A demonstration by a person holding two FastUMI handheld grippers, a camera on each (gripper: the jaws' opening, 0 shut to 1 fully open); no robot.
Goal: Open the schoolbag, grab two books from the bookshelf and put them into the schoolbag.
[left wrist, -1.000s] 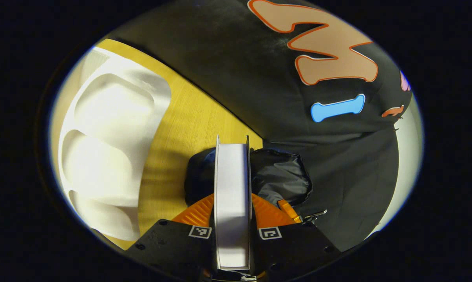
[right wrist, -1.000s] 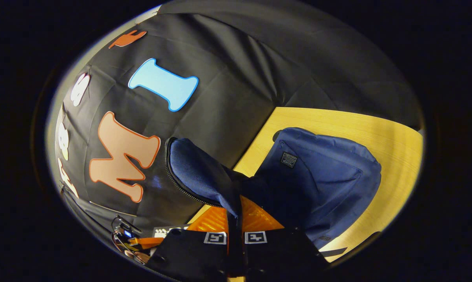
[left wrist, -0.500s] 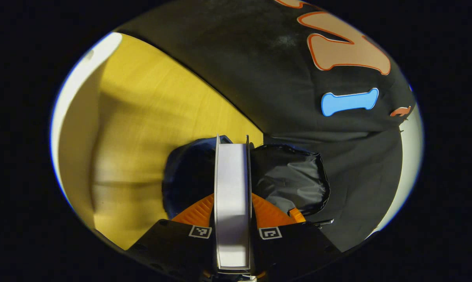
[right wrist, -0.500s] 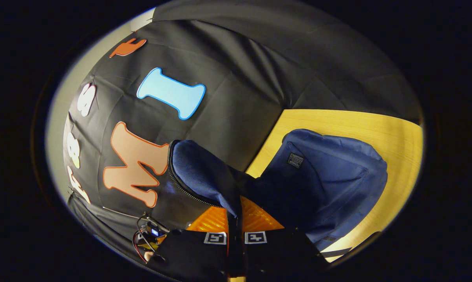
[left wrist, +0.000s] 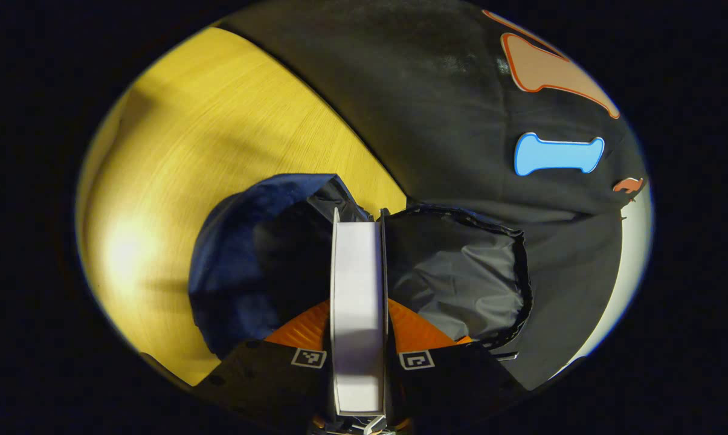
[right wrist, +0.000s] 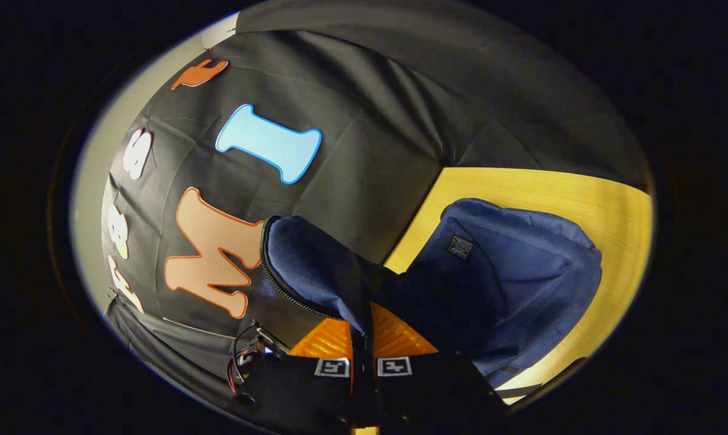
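Observation:
My left gripper is shut on a white book, held spine-up between its fingers. Just beyond the book's far end lies the blue schoolbag, its mouth gaping and the grey lining showing. In the right gripper view the schoolbag lies on the yellow wooden table. My right gripper is shut on the bag's blue flap, lifting it up with the zip edge showing. The other gripper shows low at the left of that view.
The yellow table stretches to the left of the bag in the left gripper view. The booth's black cloth wall stands right behind the bag.
The left gripper has carried the book away from the white shelf, which has slid out of view, and closer over the open bag. The right gripper holds the flap nearly still.

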